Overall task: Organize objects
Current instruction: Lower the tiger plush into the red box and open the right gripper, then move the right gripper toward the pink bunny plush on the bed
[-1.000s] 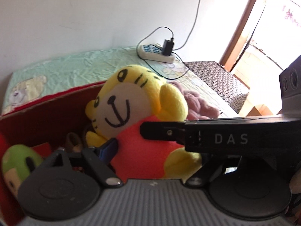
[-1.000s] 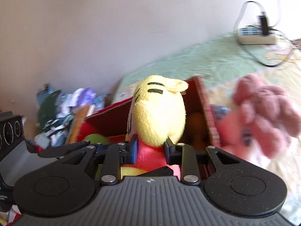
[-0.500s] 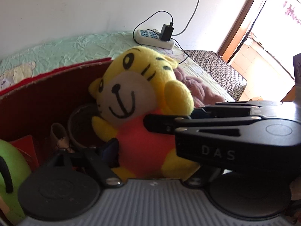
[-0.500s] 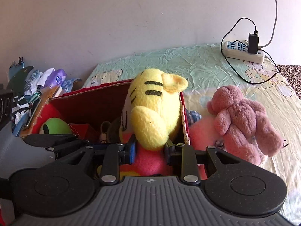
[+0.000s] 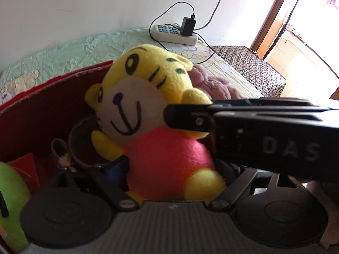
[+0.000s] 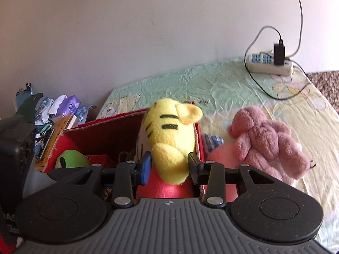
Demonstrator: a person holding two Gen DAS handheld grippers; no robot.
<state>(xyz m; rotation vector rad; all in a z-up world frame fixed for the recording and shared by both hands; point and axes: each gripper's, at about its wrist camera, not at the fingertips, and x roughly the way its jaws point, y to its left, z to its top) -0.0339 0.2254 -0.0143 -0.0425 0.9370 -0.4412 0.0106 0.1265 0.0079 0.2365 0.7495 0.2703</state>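
A yellow tiger plush (image 5: pixel 148 114) in a red shirt sits upright inside the red cardboard box (image 5: pixel 48 84), at its right end. It also shows from the side in the right wrist view (image 6: pixel 171 139). My right gripper (image 6: pixel 169 165) stands open, a finger on each side of the plush's arm, and crosses the left wrist view as a black bar. My left gripper (image 5: pixel 171 169) is open around the plush's body; its right finger is hidden behind the right gripper. A mauve plush bear (image 6: pixel 269 141) lies on the bed right of the box.
The box (image 6: pixel 101 131) also holds a green toy (image 6: pixel 72 162), a dark bowl (image 5: pixel 80 139) and small items. A power strip with charger (image 6: pixel 269 63) lies at the far edge of the bed. Cluttered bags and packets (image 6: pixel 53 114) sit left of the box.
The tiger plush has gone down into the box. My right gripper's fingers have spread from a tight hold on it to a wider gap. Both views shifted a little.
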